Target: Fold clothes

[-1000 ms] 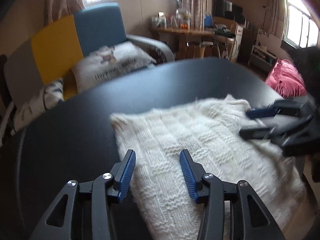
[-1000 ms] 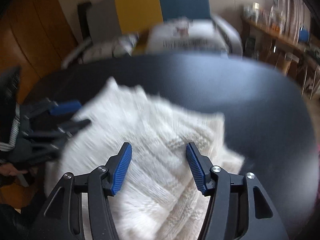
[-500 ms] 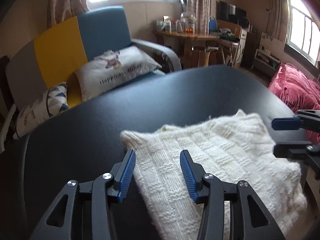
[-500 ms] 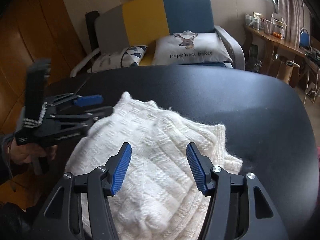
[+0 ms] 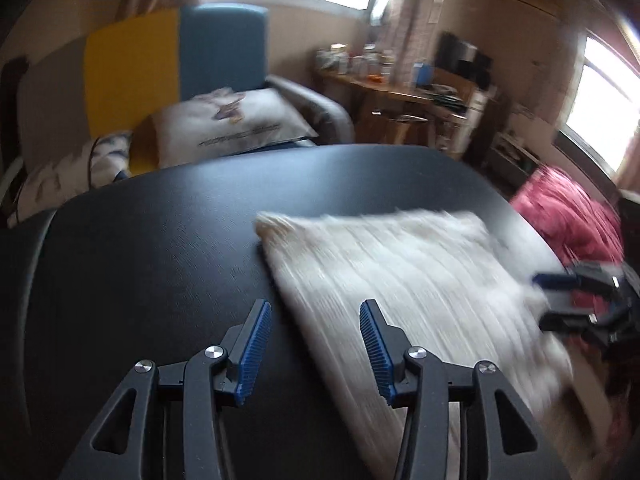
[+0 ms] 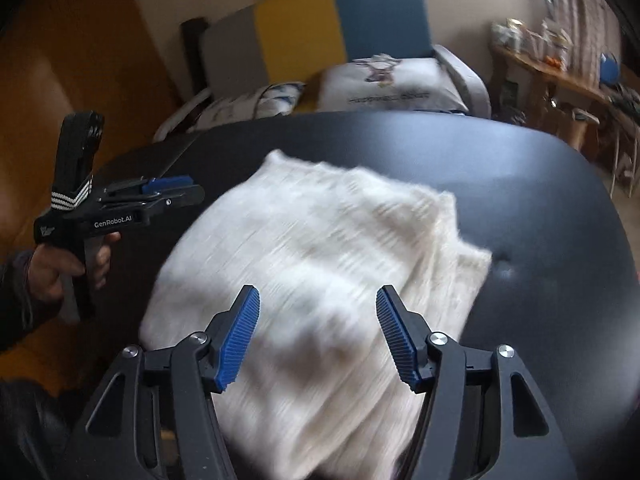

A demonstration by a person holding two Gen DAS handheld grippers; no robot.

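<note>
We count one white knit sweater [image 6: 320, 264], folded into a thick pad, lying flat on one black table [image 6: 540, 208] towards its near edge. Two grippers, both with fingers spread apart and nothing between them. Left gripper [image 5: 314, 344] hangs over the table with the sweater's left edge running between its fingers; its left pad sits over bare tabletop, its right pad over knit. Right gripper [image 6: 318, 334] hovers over the near part of the sweater; we can't tell if the pads touch the fabric (both views are motion-blurred).

One sofa [image 6: 340, 36] behind the table, backrest in grey, yellow and blue panels, with two cushions [image 6: 392, 80] on it: one white printed, one patterned.

View differences:
- Right wrist view shows the left gripper from the side, plus the hand [image 6: 60, 268] gripping its handle and a dark sleeve. It also shows the sweater's stacked layers at the right edge.
- Left wrist view shows only the fingertips of the right gripper at the sweater's right side, no hand. It adds a red bundle of fabric [image 5: 568, 216] beyond the table's right edge, and a cluttered wooden desk [image 5: 400, 88] by the window.
</note>
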